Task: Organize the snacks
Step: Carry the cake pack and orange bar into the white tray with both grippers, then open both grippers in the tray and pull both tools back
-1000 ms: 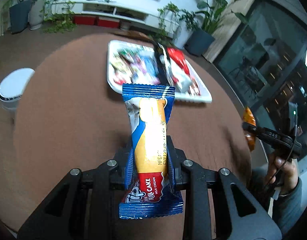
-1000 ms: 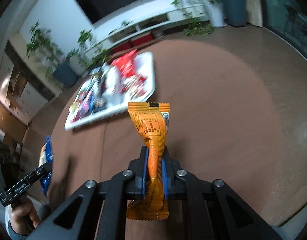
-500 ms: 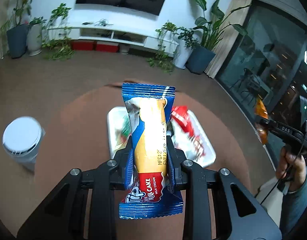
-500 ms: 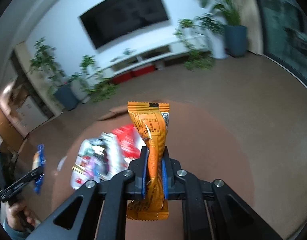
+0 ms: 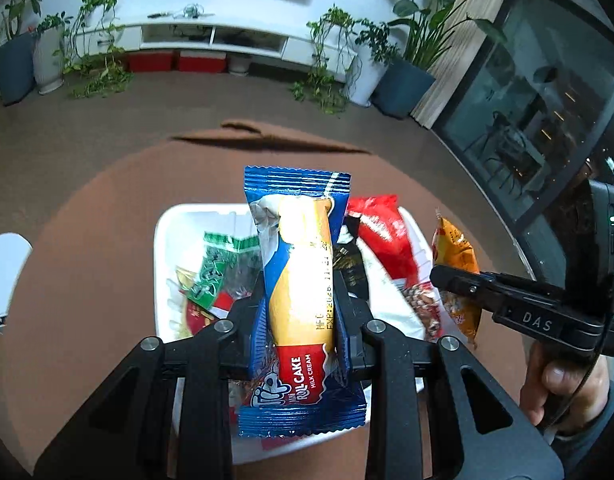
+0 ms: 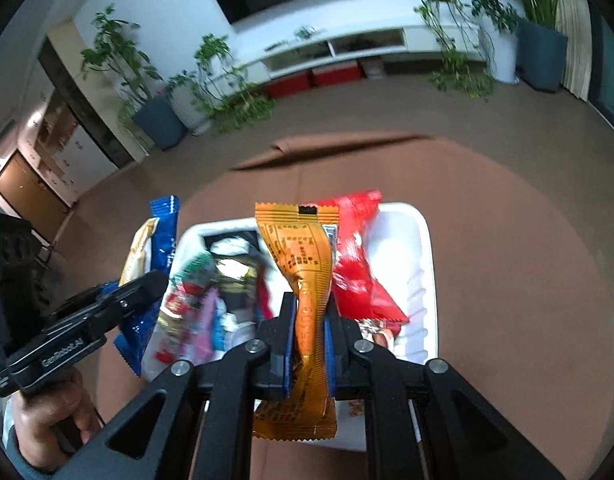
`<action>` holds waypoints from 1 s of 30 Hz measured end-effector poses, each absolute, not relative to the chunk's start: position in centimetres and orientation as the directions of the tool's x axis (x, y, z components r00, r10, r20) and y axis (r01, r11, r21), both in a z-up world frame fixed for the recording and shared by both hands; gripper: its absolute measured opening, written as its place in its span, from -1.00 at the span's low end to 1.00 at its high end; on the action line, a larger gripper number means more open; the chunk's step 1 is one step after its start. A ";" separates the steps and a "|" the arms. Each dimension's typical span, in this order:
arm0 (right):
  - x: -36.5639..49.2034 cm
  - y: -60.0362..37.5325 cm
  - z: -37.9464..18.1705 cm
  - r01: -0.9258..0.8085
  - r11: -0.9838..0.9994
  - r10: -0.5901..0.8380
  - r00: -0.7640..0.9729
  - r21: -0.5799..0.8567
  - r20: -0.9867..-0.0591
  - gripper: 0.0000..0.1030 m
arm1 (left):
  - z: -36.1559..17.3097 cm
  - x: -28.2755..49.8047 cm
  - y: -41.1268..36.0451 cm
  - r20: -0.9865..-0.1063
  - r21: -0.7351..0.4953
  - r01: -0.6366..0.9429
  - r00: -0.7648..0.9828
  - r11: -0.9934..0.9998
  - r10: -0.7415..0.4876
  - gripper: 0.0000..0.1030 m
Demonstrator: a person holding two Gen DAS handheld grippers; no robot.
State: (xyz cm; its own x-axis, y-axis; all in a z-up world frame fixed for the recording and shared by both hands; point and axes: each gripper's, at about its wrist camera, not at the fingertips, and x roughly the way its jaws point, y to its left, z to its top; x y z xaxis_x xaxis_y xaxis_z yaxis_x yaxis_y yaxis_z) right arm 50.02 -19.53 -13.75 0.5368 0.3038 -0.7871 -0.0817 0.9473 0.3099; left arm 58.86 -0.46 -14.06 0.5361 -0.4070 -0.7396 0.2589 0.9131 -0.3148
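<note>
The left gripper [image 5: 301,312] was clenched on a blue roll cake pack [image 5: 298,280], held upright above the white tray [image 5: 163,264]. The right gripper [image 6: 309,340] pinched an orange pack [image 6: 303,264] at its waist, also over the tray. Beneath both lay a red pack [image 6: 355,272], a green one [image 5: 217,268] and other mixed snacks. The tray sat on a brown round table [image 6: 507,260].

A white tray [image 5: 163,264] heaped with snack packets is carried by the brown counter [image 5: 107,216]; a white cup [image 5: 3,272] is seen at nine o'clock.
</note>
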 end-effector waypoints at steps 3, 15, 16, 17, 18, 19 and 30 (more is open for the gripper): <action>49.9 -20.3 -14.6 -0.062 0.949 0.293 0.538 0.310 -0.790 -0.75 | -16.2 59.7 -0.8 -0.748 -0.320 0.247 0.526 0.914 -0.404 -0.50; 50.0 -20.0 -17.9 -0.055 0.957 0.274 0.502 0.286 -0.820 -0.75 | -19.6 59.9 -3.3 -0.760 -0.289 0.264 0.520 0.920 -0.388 -0.50; 49.9 -20.1 -18.1 -0.054 0.957 0.272 0.502 0.284 -0.821 -0.75 | -19.7 60.0 -3.3 -0.761 -0.288 0.264 0.521 0.921 -0.387 -0.50; 50.0 -20.1 -18.2 -0.054 0.959 0.268 0.502 0.279 -0.822 -0.75 | -19.9 60.0 -3.4 -0.761 -0.285 0.263 0.523 0.922 -0.384 -0.50; 50.0 -20.0 -18.4 -0.056 0.960 0.264 0.501 0.274 -0.824 -0.75 | -20.0 60.0 -3.6 -0.762 -0.283 0.264 0.522 0.922 -0.383 -0.49; 50.0 -19.9 -18.5 -0.062 0.963 0.259 0.501 0.264 -0.826 -0.75 | -20.2 60.0 -3.8 -0.762 -0.279 0.264 0.524 0.923 -0.380 -0.48; 49.8 -19.7 -18.1 -0.071 0.968 0.244 0.512 0.243 -0.823 -0.63 | -20.3 59.7 -3.8 -0.754 -0.267 0.249 0.547 0.931 -0.363 -0.08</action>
